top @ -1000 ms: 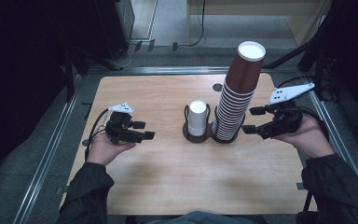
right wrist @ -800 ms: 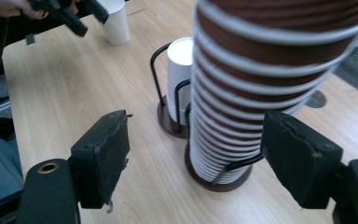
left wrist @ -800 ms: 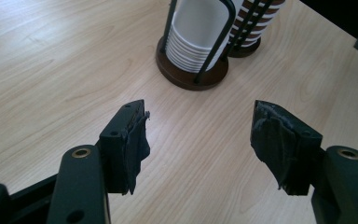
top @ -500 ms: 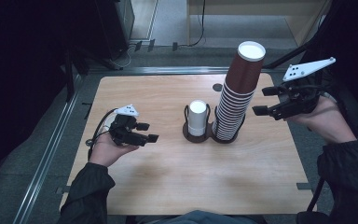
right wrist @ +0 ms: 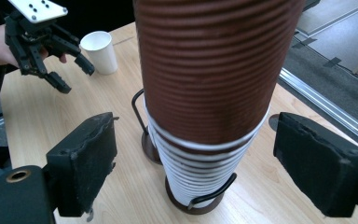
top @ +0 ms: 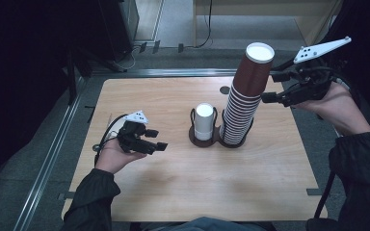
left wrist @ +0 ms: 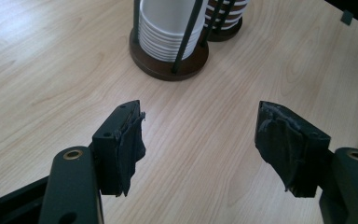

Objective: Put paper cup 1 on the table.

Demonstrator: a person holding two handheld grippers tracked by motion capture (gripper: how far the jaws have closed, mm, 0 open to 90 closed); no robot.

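Observation:
A tall stack of brown paper cups (top: 244, 91) stands in a wire holder right of centre on the wooden table (top: 173, 192). Beside it on the left, a short stack of white cups (top: 204, 120) sits in a matching holder. My right gripper (top: 269, 92) is held high, open, its jaws pointing at the upper part of the brown stack (right wrist: 214, 70) and standing apart on either side of it without touching. My left gripper (top: 156, 139) hovers low over the table's left side, open and holding nothing, facing the white cups (left wrist: 168, 28).
The two round holder bases (left wrist: 168, 65) are joined side by side at mid-table. A small dark hole (top: 225, 90) lies behind the brown stack. Metal rails (top: 53, 149) and dark floor border the table on the left.
My right gripper has risen from beside the lower cups to the upper part of the brown stack. The left gripper has drifted slightly toward the near side.

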